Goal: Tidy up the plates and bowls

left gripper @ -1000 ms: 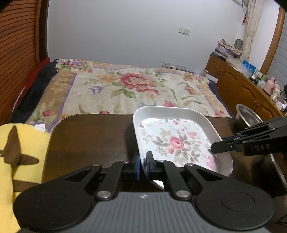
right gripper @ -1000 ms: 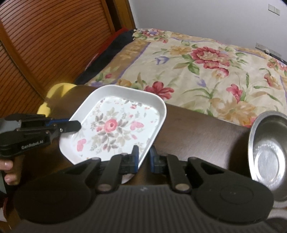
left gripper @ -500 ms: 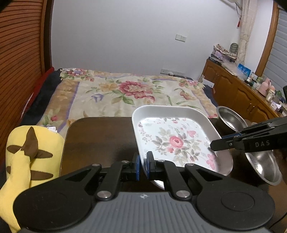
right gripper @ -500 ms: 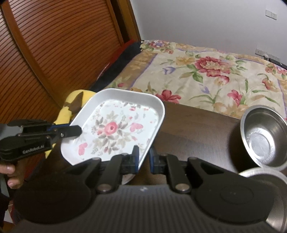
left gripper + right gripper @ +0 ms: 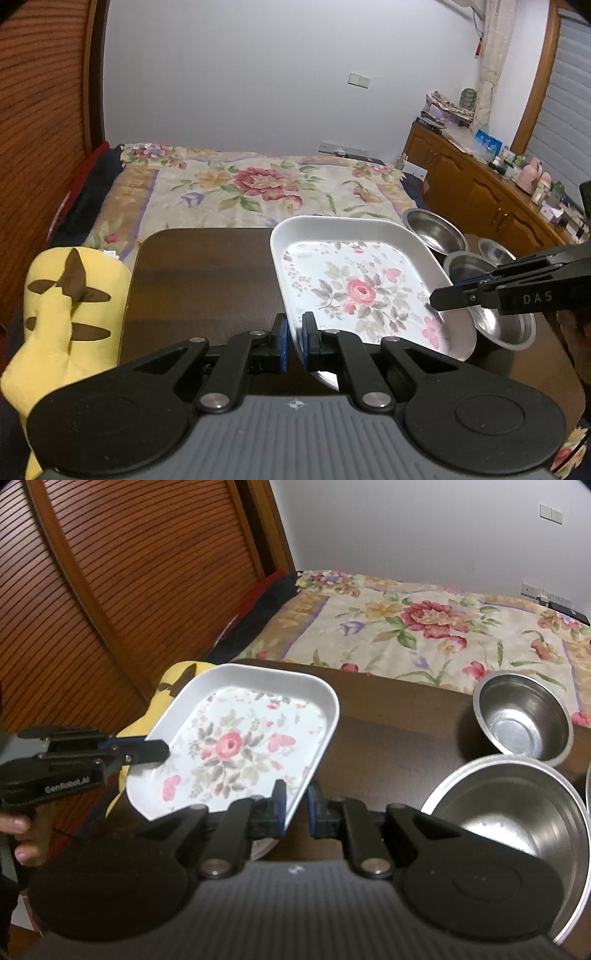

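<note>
While both the left gripper point(image 5: 293, 341) and right gripper point(image 5: 296, 808) clench the white floral rectangular plate point(image 5: 354, 284) by opposite rims above the dark wooden table point(image 5: 207, 273), uneven lifting could tip it onto the steel bowls point(image 5: 522, 723).

Two hand-held grippers, both clamped and tilted downward

The left hand-held gripper point(image 5: 293, 341) angles down and forward, its blue-padded jaws drawn close together and pinching the near-left rim of the floral plate point(image 5: 354, 291); seen from the right wrist, it reaches in from the left with a bare hand point(image 5: 22, 834) wrapped round its grip. The right hand-held gripper point(image 5: 295, 808) likewise slopes downward, jaws nearly closed on the plate's opposite edge; seen from the left wrist, its black fingers point(image 5: 454, 297) come in from the right side.
</note>
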Demonstrator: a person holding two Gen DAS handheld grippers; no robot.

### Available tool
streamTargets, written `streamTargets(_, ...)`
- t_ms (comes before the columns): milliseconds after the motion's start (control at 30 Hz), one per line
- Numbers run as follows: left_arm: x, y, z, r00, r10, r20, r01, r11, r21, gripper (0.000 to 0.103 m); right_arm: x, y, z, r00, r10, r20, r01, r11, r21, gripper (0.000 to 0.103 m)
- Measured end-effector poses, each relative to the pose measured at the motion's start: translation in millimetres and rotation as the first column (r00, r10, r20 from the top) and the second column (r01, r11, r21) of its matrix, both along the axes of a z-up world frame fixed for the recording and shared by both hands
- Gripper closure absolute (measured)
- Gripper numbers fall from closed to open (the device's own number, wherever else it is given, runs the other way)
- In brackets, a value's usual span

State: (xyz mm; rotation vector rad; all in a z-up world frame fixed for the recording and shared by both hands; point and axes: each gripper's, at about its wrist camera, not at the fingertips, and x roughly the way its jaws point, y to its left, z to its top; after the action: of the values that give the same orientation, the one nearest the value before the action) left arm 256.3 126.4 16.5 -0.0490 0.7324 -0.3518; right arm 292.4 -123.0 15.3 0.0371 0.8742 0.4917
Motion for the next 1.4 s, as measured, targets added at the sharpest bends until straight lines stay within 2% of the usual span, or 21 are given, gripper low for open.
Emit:
streamTargets(767,-82.2,-13.9,13.6,0.998,-0.004,0.065,0.000,0.998,0.061,0.094,-70.6,-16.4,6.1,0.999,0.022,0.039,-0.024,0.998,0.063,0.090)
streamTargets(1100,-114.3,-25.3,8.9,0.998,-0.015,0.061,0.010,0.997,0.077,0.094,-97.8,-30.5,0.9,0.999,0.024,0.040,-0.028,0.995,0.091,0.090)
streamTargets(1400,-140.3,-29.9,-6.2,0.999,-0.017,0.040,0.015,0.998,0.058,0.093,-123.8,-36.1,-12.3,0.998,0.021,0.052,-0.025,0.996,0.083,0.090)
